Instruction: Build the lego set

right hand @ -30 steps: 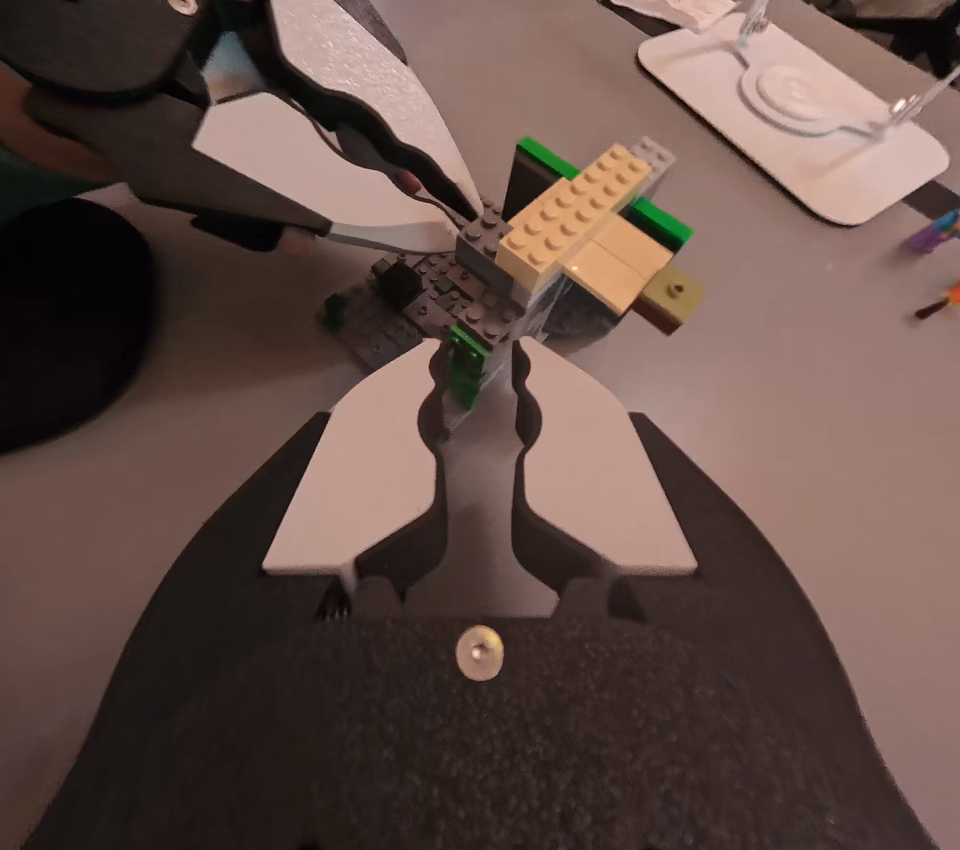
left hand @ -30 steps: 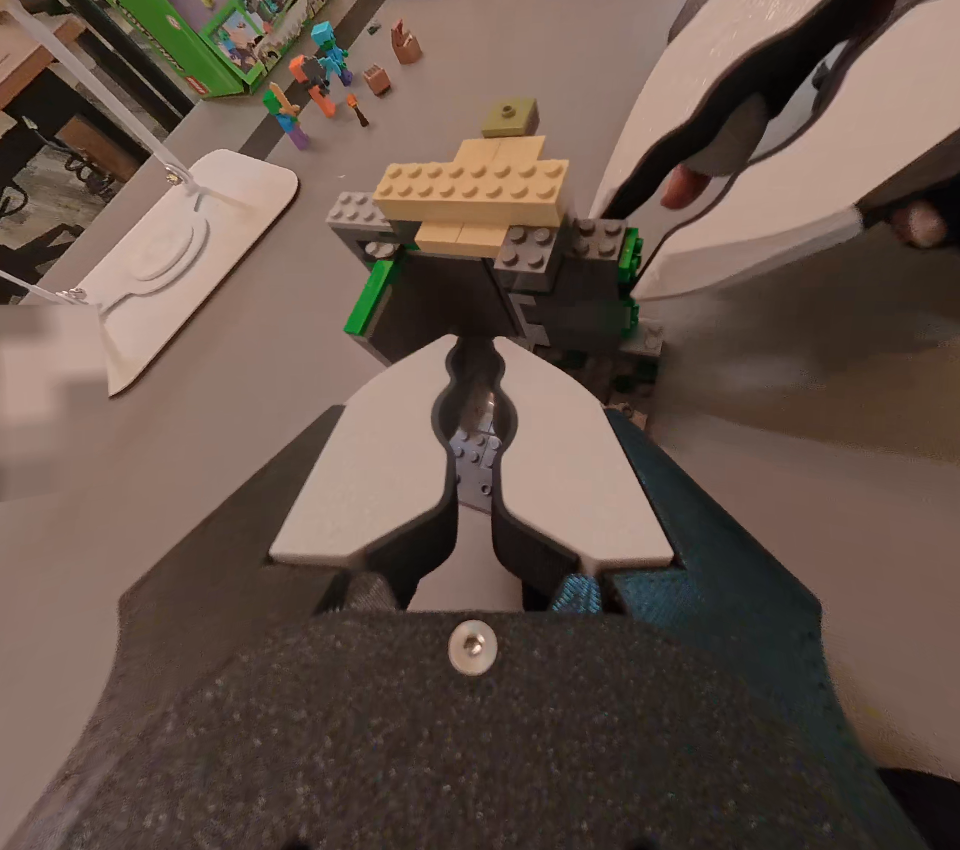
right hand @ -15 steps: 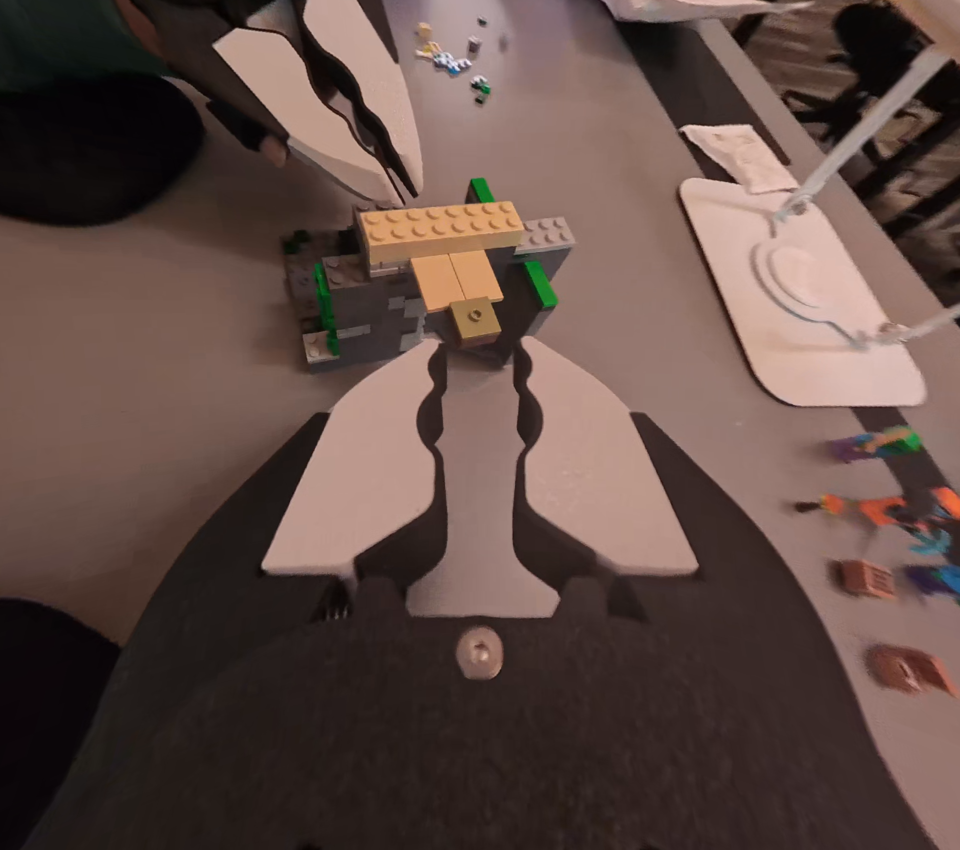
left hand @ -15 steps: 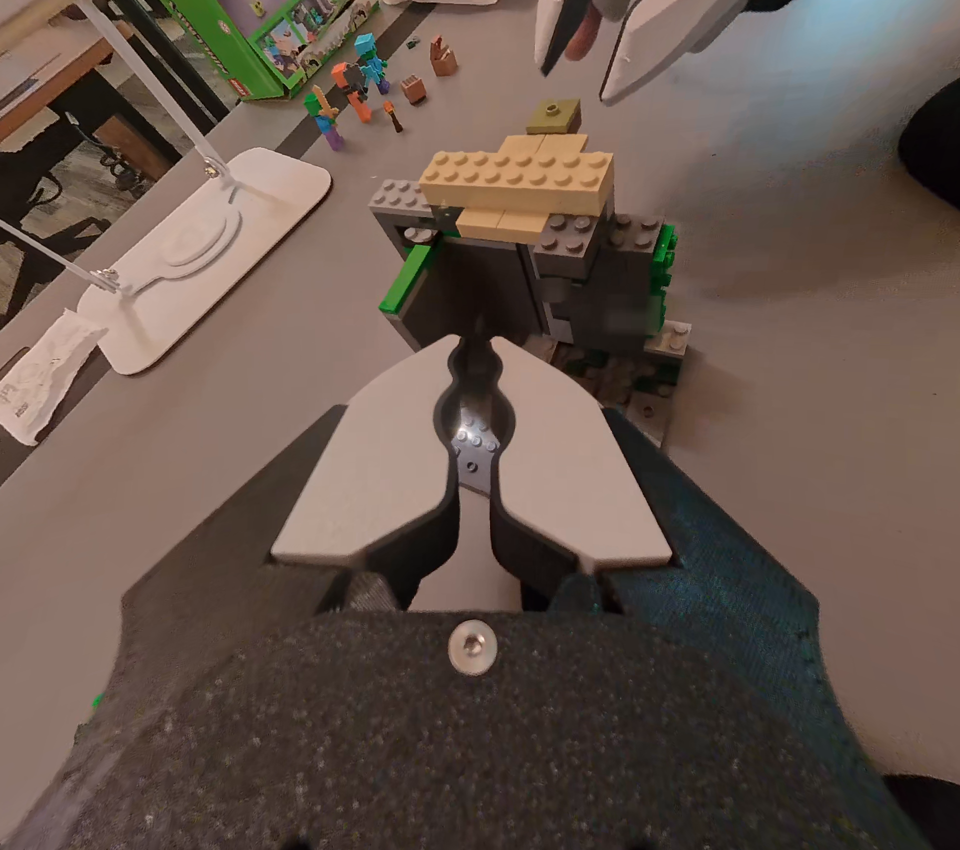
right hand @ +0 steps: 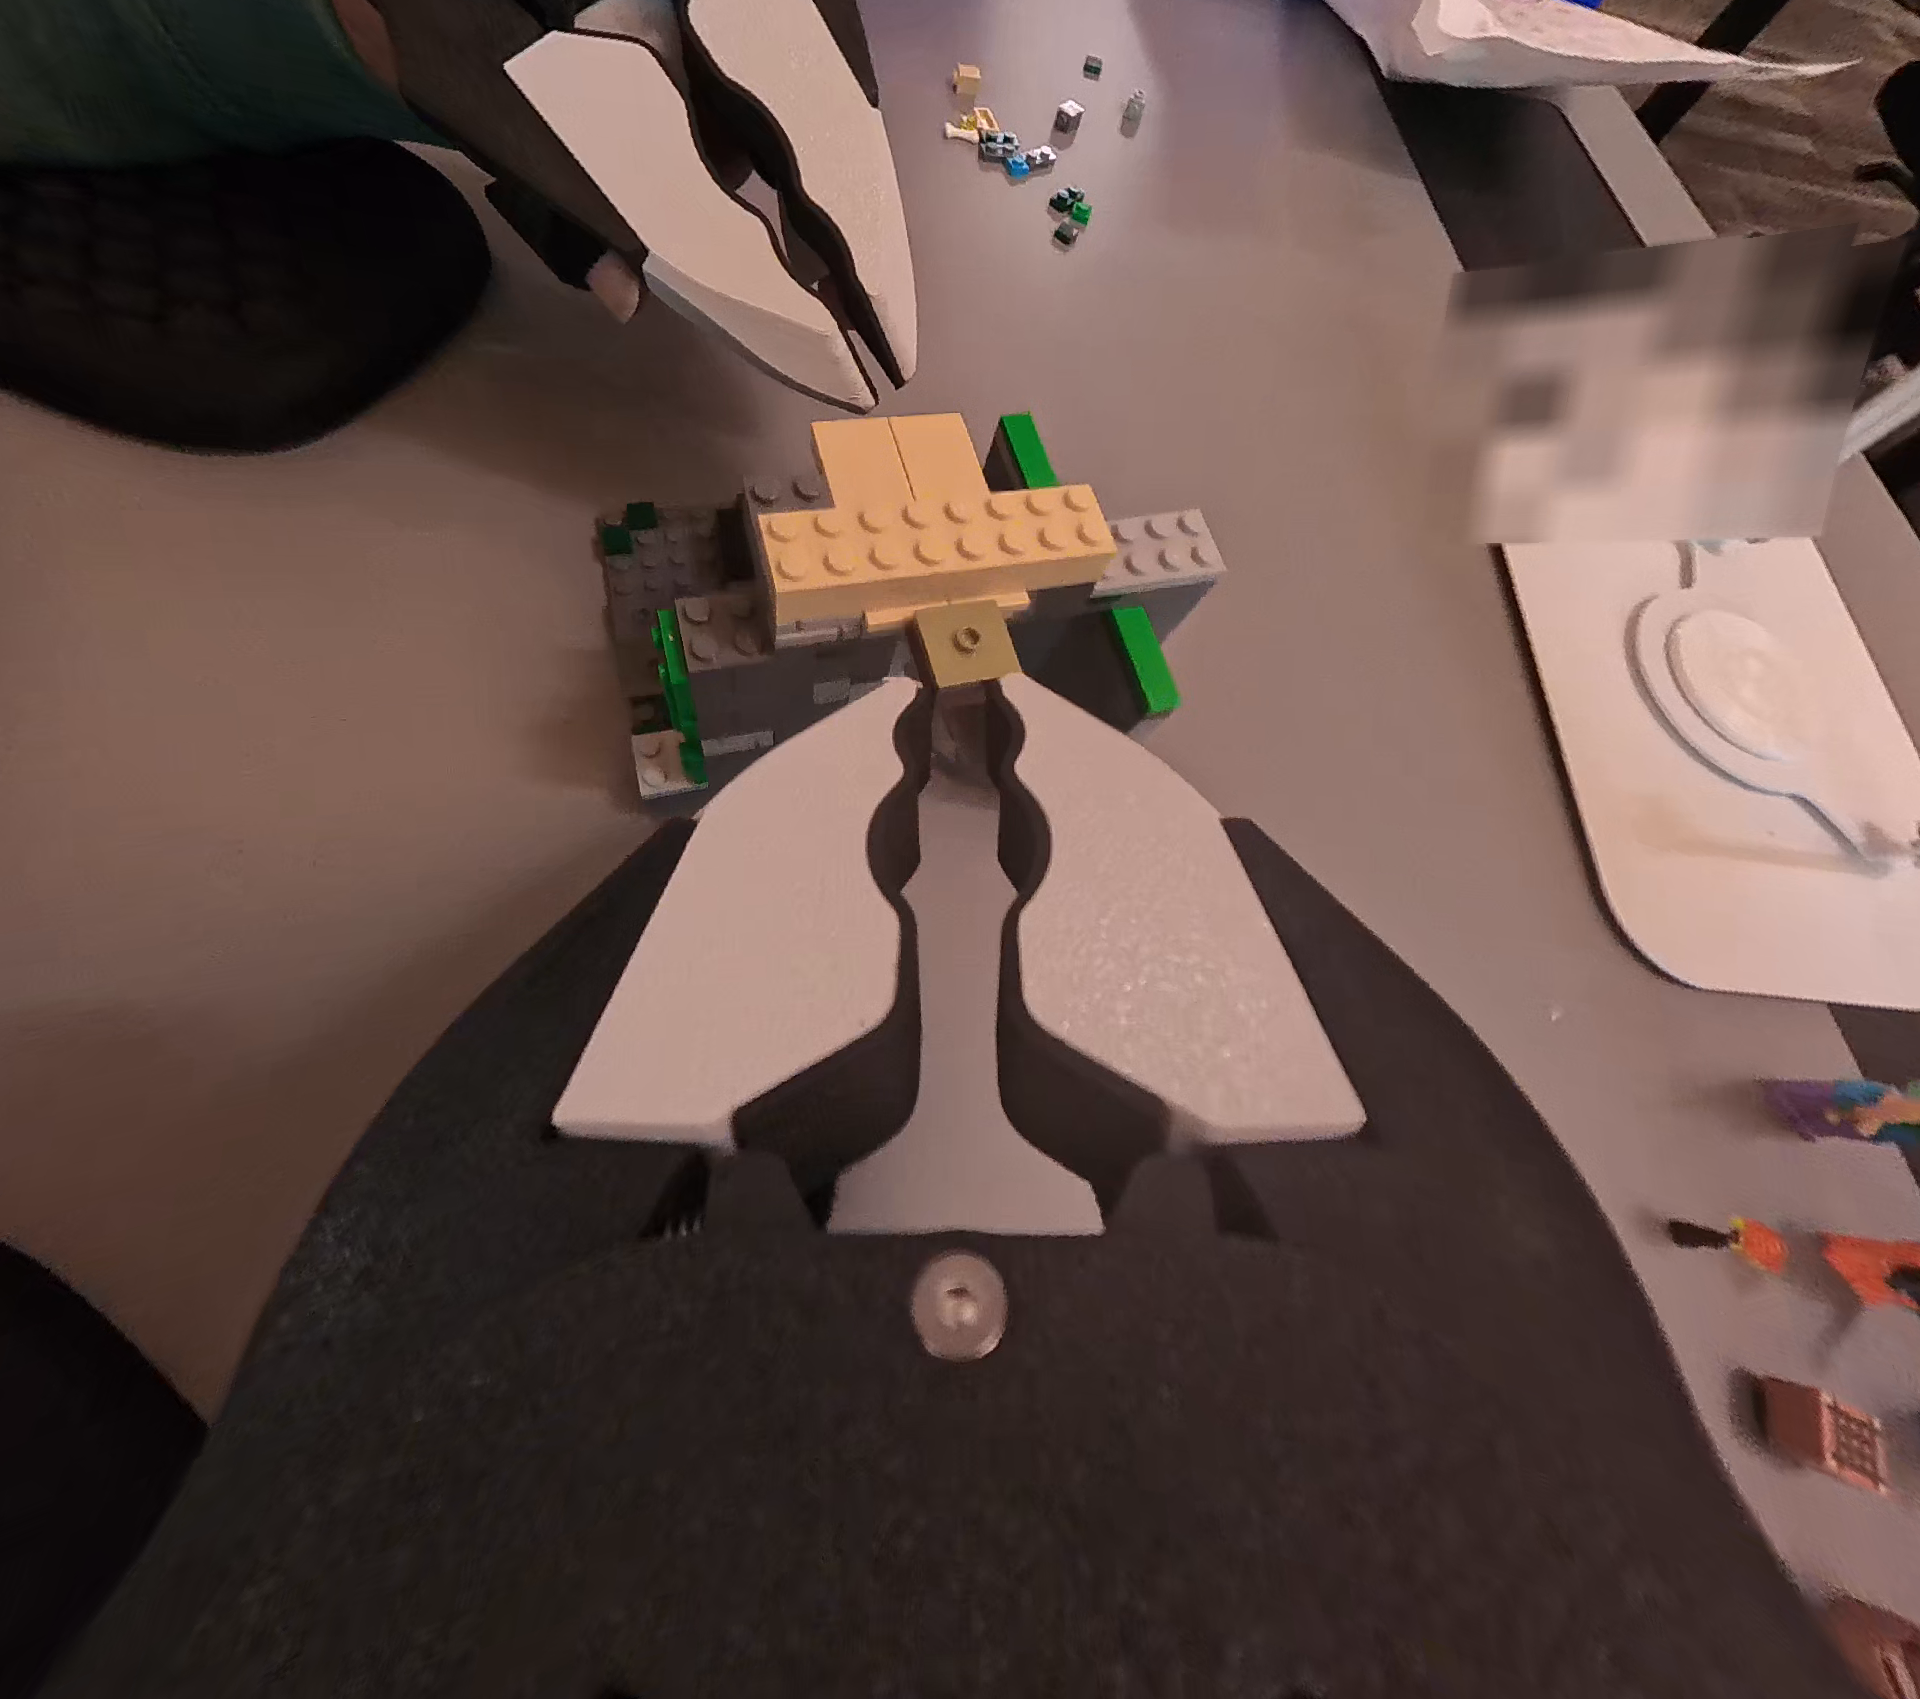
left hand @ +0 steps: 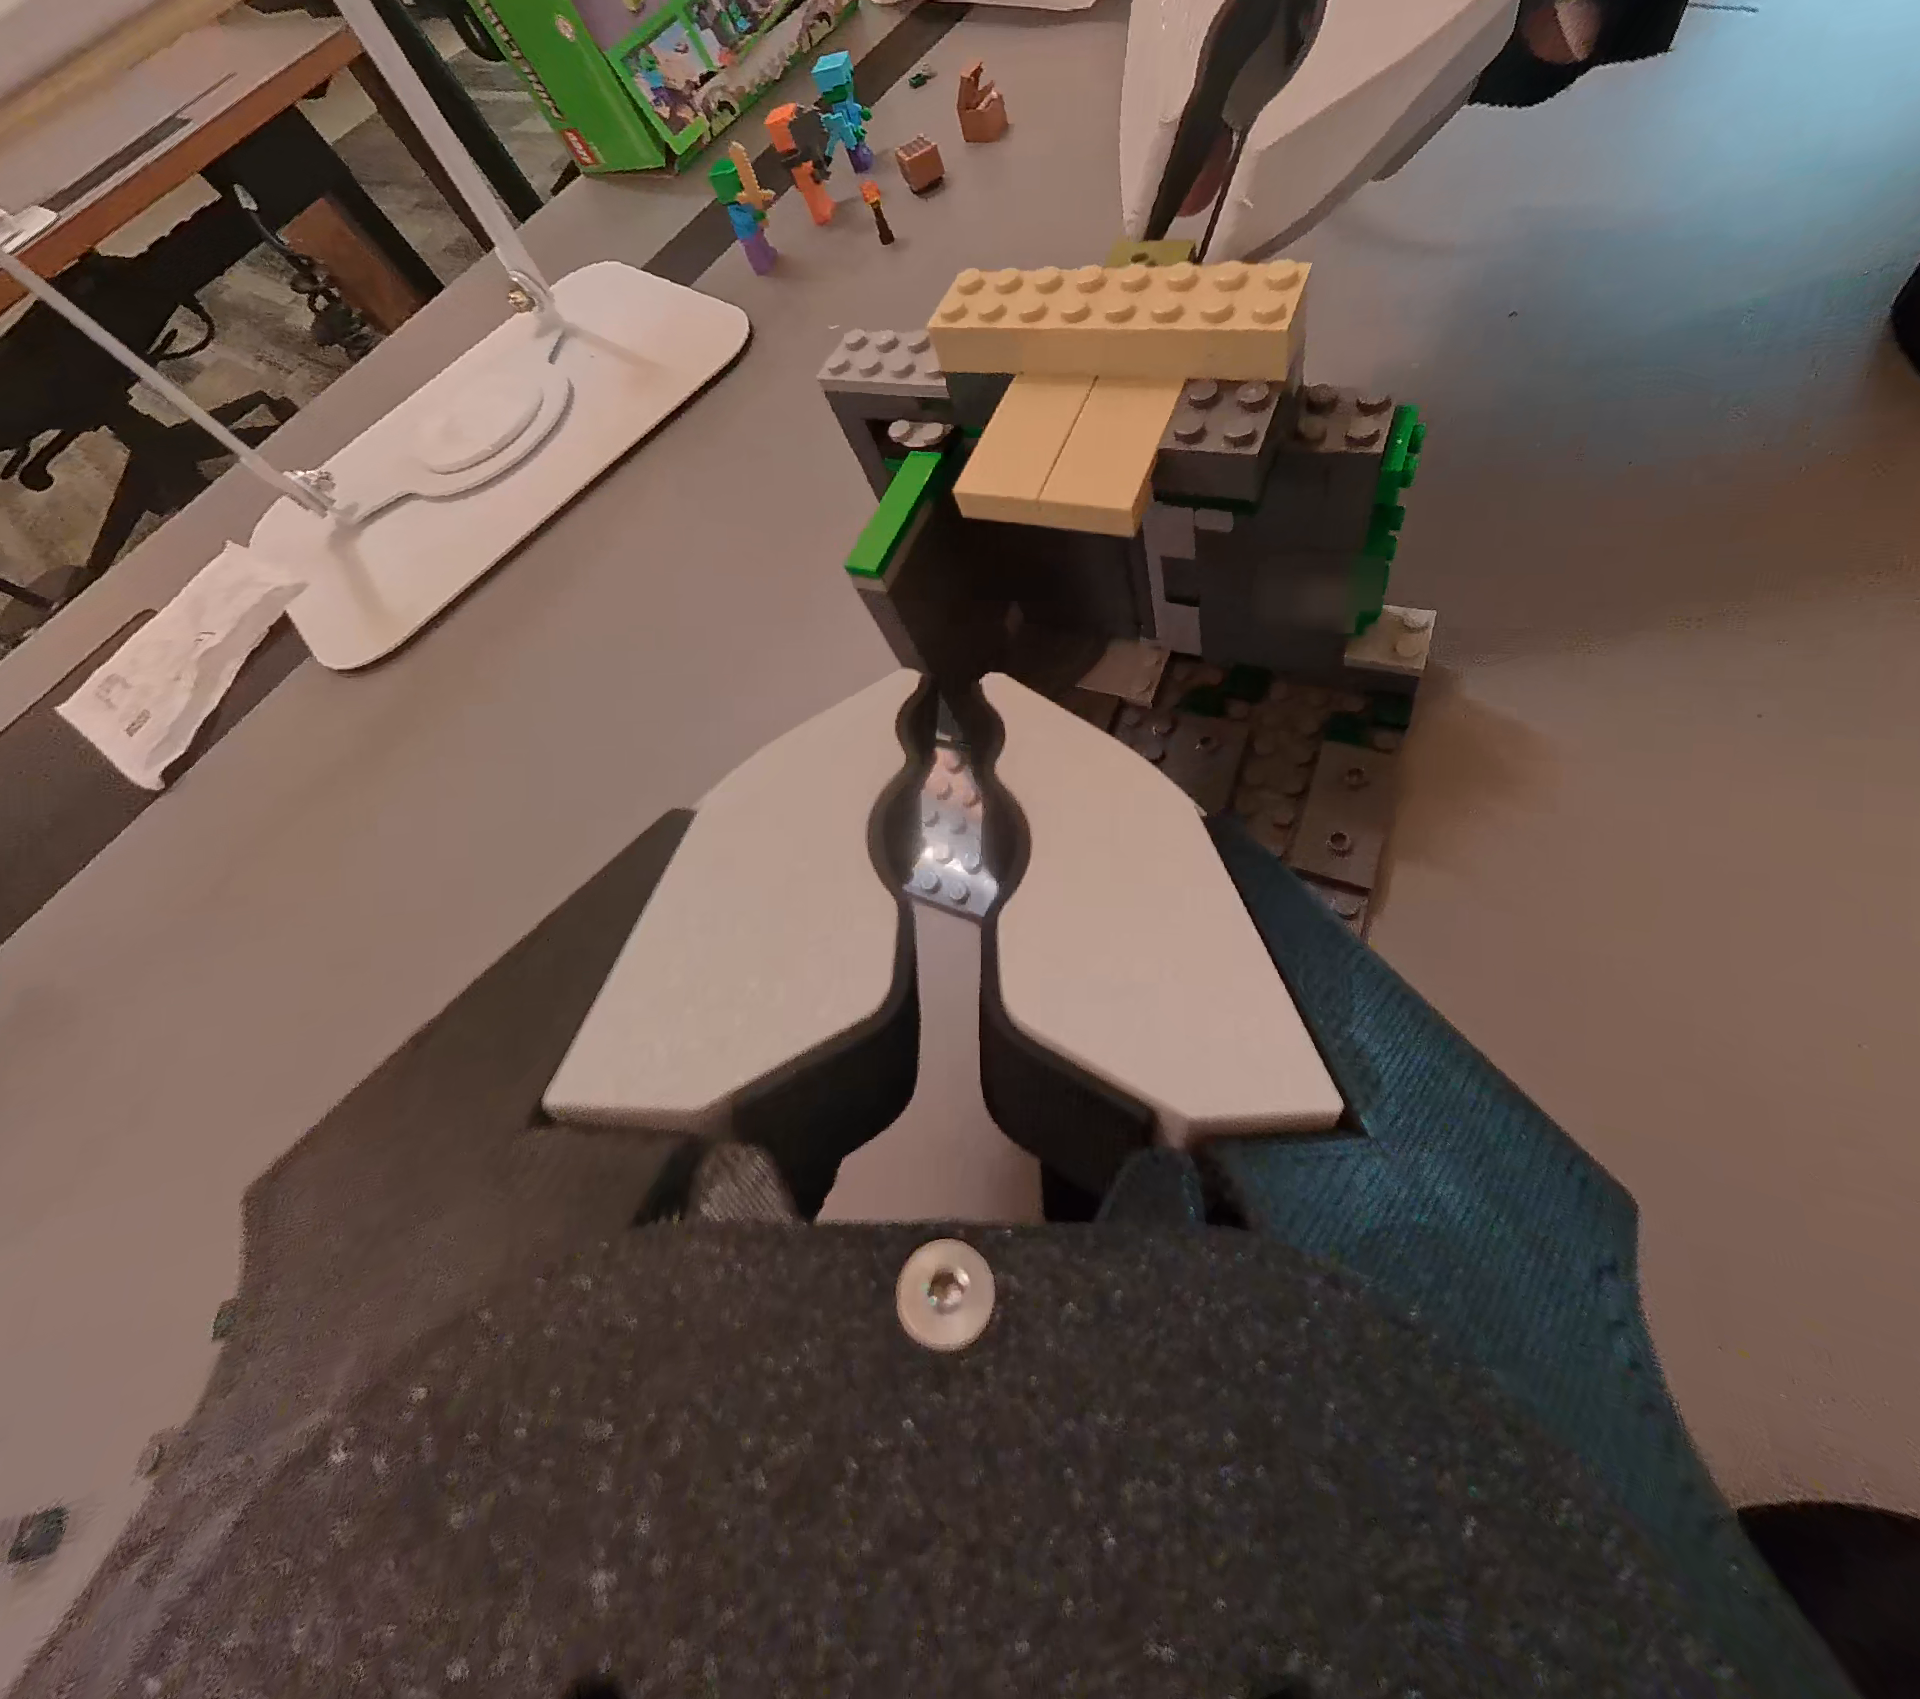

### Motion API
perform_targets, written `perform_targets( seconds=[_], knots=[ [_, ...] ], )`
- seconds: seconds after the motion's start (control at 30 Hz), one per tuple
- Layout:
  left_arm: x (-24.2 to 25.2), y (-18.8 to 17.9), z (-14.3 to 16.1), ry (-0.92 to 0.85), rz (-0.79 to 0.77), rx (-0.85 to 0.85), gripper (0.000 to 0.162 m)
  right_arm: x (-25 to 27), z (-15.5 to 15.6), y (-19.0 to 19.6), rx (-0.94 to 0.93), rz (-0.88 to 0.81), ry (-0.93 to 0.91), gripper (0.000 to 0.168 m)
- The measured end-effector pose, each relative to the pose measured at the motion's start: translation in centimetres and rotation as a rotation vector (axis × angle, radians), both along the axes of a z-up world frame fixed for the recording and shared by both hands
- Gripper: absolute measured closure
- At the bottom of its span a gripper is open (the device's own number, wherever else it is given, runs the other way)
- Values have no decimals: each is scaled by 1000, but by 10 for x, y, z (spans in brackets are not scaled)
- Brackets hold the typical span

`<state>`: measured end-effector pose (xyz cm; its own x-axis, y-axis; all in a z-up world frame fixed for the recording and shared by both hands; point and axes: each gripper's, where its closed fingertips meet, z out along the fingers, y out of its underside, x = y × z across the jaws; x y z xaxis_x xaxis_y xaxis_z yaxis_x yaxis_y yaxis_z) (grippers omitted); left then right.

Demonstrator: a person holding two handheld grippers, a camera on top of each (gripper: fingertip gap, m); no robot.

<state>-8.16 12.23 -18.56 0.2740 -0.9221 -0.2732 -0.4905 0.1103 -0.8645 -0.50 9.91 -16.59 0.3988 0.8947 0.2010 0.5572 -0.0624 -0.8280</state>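
- Closing on the olive single-stud piece (right hand: 968, 644) at the centre of the right wrist view, the right gripper (right hand: 961, 693) has its jaws a narrow gap apart, their tips at either side of that piece; I cannot tell whether they actually pinch it.
- The lego build (left hand: 1132, 444) stands mid-frame on the grey table (left hand: 416, 818), its long tan brick (left hand: 1117, 314) across the top and two smooth tan tiles (left hand: 1070, 454) jutting out with nothing beneath them.
- The left gripper (left hand: 951, 704) has its tips nearly together, and a grey studded plate (left hand: 951, 839) shows in the hollow between its jaws; whether it is gripped or only lies beneath is unclear.
- Risk: a sideways tug on the olive piece would likely lever the tan top off, since the overhang gives little support.
- Risk: nothing visibly steadies the build, so a push could slide or tip it.
- Risk: loose bricks (right hand: 1023, 143) in the upper middle of the right view and minifigures (left hand: 800, 163) in the upper left of the left view could be swept by a wide swing.
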Motion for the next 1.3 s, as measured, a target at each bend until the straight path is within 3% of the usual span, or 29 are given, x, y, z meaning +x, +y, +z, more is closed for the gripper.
perform_targets(
  seconds=[0.33, 0.5, 0.67, 0.9, 1.0, 1.1, 1.3],
  knots=[
    [-4, 1, 2, -4, 12, 14, 156, 4, 4, 1, -14, -19, 18, 156],
    [-5, 3, 6, -18, 22, 18, 156, 14, 0, -15, -65, -218, 26, 141],
    [-3, 1, 9, -45, 25, -13, 158, -17, -33, -46, -186, -383, 99, 129],
    [-2, 2, 14, -79, 50, 6, 157, -37, -46, -38, -160, -574, 64, 122],
    [-5, 8, 16, -95, 79, 19, 155, -34, -53, -30, -137, -611, 11, 130],
    [-7, 12, 15, -101, 99, 17, 155, -26, -54, -28, -121, -588, -22, 142],
    [-9, 16, 15, -122, 106, -4, 155, 2, -53, -21, -49, -356, -149, 143]
  ],
)
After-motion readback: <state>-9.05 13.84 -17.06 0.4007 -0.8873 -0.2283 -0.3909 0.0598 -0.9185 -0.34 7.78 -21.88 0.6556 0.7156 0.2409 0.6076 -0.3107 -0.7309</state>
